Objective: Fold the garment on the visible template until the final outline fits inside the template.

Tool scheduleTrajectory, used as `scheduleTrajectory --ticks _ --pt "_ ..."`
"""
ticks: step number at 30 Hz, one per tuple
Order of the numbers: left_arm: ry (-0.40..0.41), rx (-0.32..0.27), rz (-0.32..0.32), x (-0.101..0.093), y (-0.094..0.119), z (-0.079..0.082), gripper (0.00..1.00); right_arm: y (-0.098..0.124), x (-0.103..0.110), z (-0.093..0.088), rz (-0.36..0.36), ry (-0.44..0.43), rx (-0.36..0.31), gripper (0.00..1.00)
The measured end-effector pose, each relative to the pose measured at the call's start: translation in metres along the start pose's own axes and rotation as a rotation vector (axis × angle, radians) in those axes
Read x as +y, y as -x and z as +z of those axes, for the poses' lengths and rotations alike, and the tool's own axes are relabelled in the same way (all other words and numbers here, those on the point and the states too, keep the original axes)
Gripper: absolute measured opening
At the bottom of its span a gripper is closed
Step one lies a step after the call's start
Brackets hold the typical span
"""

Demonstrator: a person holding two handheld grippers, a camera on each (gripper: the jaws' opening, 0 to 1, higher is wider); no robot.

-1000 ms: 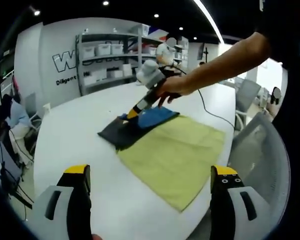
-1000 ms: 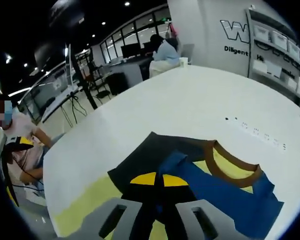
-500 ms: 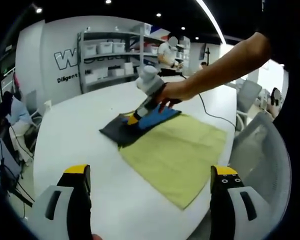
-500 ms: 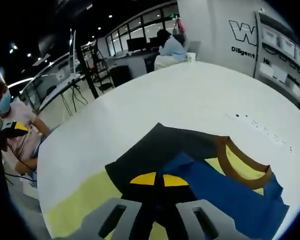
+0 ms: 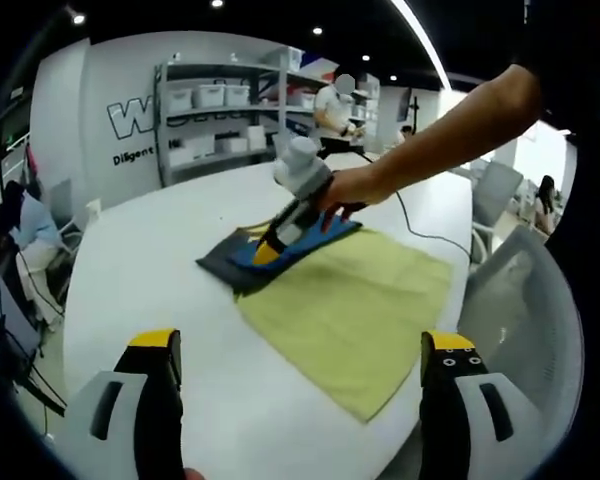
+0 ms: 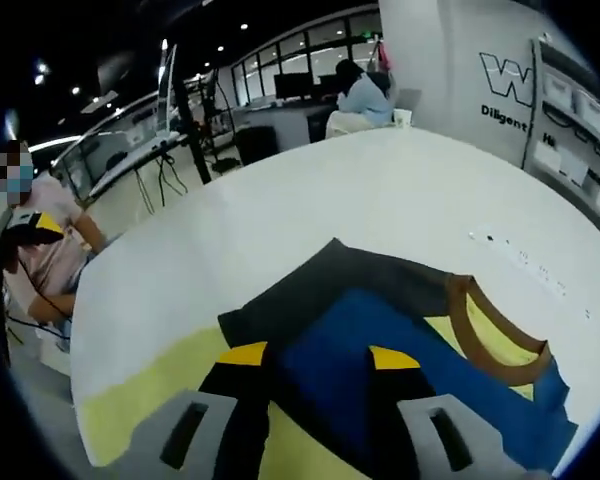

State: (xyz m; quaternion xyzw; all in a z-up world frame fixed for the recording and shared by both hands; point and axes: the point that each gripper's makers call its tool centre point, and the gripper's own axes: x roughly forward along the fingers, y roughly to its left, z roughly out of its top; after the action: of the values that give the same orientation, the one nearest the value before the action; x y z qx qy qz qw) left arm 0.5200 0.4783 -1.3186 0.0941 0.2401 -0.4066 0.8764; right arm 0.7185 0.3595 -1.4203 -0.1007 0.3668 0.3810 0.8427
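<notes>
On the white worktop (image 5: 160,260), the garment (image 6: 380,340) is laid folded at the far end of the yellow-green template (image 5: 350,310); right gripper (image 6: 310,358) fingers are spread over it, apparently for release; left gripper (image 5: 300,345) is held back, wide.

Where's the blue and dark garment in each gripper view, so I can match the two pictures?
Left gripper view: the garment lies at the centre, on the far end of the yellow-green template, under the right gripper.
Right gripper view: the garment sits low and centre-right, between the right gripper's open jaws.
Shared landmark: the wall lettering.
</notes>
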Motion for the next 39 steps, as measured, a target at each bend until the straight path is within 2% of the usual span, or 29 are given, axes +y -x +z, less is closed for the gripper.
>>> scheduleTrajectory --ticks 3,6,13,17,24,31,34,39 --pt "-0.005 0.000 0.000 0.000 0.001 0.000 0.95 -0.003 0.004 -0.005 0.004 0.004 0.014 0.28" --pt "-0.006 -0.001 0.000 0.000 0.002 0.001 0.95 -0.009 0.008 -0.007 -0.006 0.046 0.037 0.26" --pt "-0.004 0.002 0.005 0.004 0.006 -0.001 0.95 -0.020 0.008 -0.012 -0.037 0.123 0.074 0.00" --pt "-0.005 0.000 0.008 0.006 0.008 -0.001 0.95 -0.019 0.008 -0.006 -0.046 0.108 0.061 0.00" --pt "0.001 -0.002 0.011 0.009 0.007 -0.002 0.95 -0.016 0.018 0.012 -0.033 0.145 0.000 0.00" --pt "-0.005 -0.006 0.001 0.006 0.003 0.002 0.95 -0.012 0.022 0.023 -0.048 0.173 -0.047 0.00" --pt "-0.006 -0.005 -0.002 0.005 0.002 0.002 0.95 -0.012 0.030 0.030 -0.023 0.187 -0.082 0.00" --pt "-0.001 -0.002 0.001 0.006 0.002 0.001 0.95 -0.019 0.037 0.023 -0.005 0.241 -0.039 0.00"
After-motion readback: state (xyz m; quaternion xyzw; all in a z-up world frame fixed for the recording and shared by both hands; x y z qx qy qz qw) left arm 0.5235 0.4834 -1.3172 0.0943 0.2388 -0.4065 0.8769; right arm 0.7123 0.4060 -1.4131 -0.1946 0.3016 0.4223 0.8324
